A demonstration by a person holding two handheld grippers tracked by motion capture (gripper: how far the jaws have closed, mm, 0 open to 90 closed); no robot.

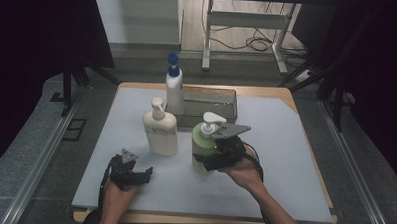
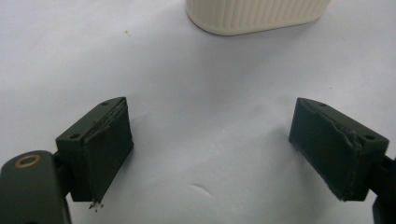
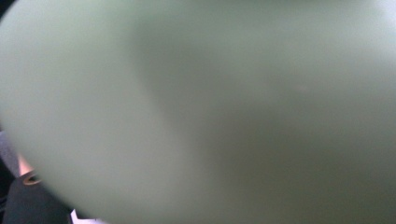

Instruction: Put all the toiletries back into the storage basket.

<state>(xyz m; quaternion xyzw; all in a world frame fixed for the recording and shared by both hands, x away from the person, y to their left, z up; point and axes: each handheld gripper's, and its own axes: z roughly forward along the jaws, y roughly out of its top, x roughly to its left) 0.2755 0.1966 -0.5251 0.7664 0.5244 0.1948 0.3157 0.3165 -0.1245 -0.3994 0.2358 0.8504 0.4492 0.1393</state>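
A light green pump bottle with a white pump head stands upright at the middle of the white table mat. My right gripper is clamped on its lower body from the right side. In the right gripper view the green bottle is a close blur across the frame. My left gripper rests low on the mat near the front left, jaws wide apart and nothing between them. A cream pump bottle stands just beyond it, and its ribbed base shows in the left gripper view.
A tall white bottle with a blue cap stands at the back beside a clear rectangular tray. The three bottles are close together. Bare mat lies to the right and along the front edge.
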